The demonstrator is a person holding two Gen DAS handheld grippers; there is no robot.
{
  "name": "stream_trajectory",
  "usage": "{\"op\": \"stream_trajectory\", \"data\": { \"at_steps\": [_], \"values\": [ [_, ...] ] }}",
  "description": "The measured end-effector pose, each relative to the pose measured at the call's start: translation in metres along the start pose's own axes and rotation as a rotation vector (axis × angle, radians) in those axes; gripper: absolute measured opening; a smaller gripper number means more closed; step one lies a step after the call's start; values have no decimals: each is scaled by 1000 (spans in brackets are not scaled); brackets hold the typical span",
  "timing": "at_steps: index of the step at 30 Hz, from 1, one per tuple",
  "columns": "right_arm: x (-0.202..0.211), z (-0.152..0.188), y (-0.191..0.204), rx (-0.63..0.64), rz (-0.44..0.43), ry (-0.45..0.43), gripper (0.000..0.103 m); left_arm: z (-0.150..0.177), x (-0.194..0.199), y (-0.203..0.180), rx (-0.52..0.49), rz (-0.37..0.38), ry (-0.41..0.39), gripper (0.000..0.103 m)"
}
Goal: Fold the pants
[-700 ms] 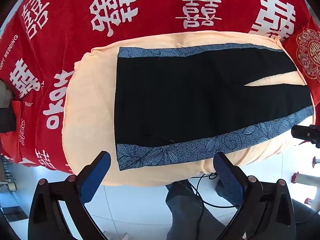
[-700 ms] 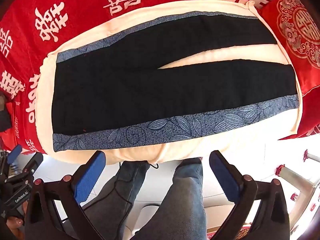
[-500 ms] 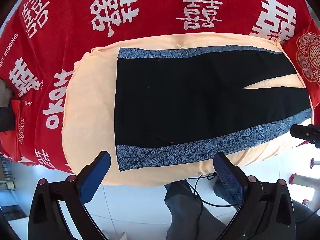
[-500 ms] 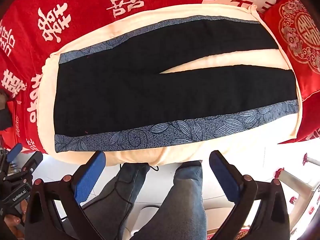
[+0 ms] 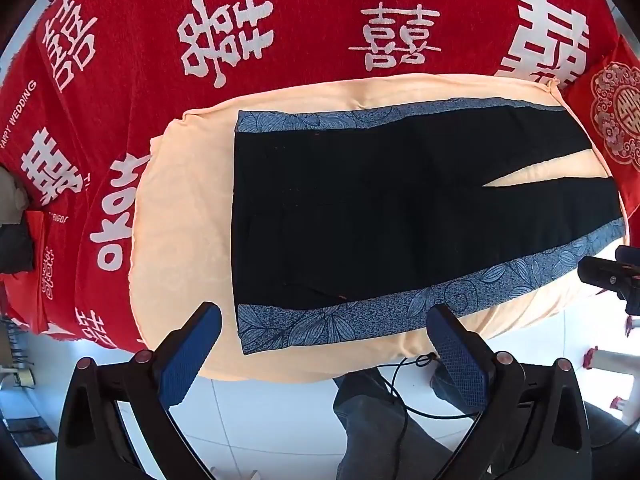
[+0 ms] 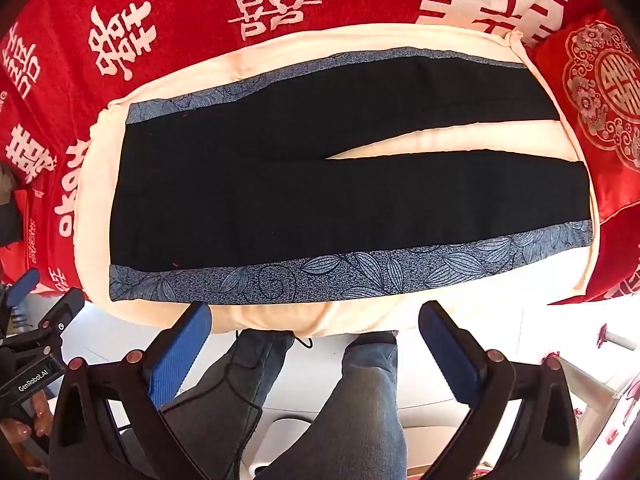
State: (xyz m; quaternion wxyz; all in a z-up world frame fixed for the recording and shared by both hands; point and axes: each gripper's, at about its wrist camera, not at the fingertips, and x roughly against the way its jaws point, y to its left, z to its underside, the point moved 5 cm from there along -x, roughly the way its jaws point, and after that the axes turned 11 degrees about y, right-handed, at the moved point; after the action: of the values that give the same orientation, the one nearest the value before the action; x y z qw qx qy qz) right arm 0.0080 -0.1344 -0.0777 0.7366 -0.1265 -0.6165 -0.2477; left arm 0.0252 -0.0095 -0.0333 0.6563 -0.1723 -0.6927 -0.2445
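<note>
Black pants (image 5: 360, 208) lie flat on cream cloth (image 5: 180, 220); both claws (image 5: 326, 344) (image 6: 316, 336) wide, off the near edge.

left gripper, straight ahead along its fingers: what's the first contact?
Likely the pants: the left gripper, open and empty, hovers short of the near edge of the cream pad, aimed at the blue leaf-print side band by the waist end. Depth is unclear in fisheye, so the pad's front edge could come first.

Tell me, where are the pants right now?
The black pants lie flat on the cream cloth over the red tablecloth, ahead of both open grippers.
</note>
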Motion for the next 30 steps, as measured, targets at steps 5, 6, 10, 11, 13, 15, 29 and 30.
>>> {"op": "stream_trajectory", "data": {
  "at_steps": [5, 6, 10, 11, 13, 15, 29, 30],
  "values": [
    [2, 0, 2, 10, 2, -8, 103, 1, 1, -1, -3, 17, 1, 103],
    [2, 1, 2, 11, 1, -10, 103, 2, 1, -1, -5, 19, 1, 103],
    [4, 1, 5, 24, -3, -20, 103, 4, -1, -2, -9, 13, 7, 103],
    [5, 2, 6, 29, 1, -25, 103, 4, -1, -1, -7, 19, 9, 103],
    [7, 2, 8, 43, 11, -34, 103, 3, -1, 0, -1, 22, 14, 103],
    [9, 2, 9, 54, 16, -40, 103, 3, -1, 1, 7, 24, 16, 103],
    [18, 7, 10, 84, 64, -78, 103, -2, 5, -6, -16, 16, -8, 103],
    [19, 7, 10, 86, 66, -81, 103, -2, 6, -6, -18, 14, -10, 103]
  ]
}}
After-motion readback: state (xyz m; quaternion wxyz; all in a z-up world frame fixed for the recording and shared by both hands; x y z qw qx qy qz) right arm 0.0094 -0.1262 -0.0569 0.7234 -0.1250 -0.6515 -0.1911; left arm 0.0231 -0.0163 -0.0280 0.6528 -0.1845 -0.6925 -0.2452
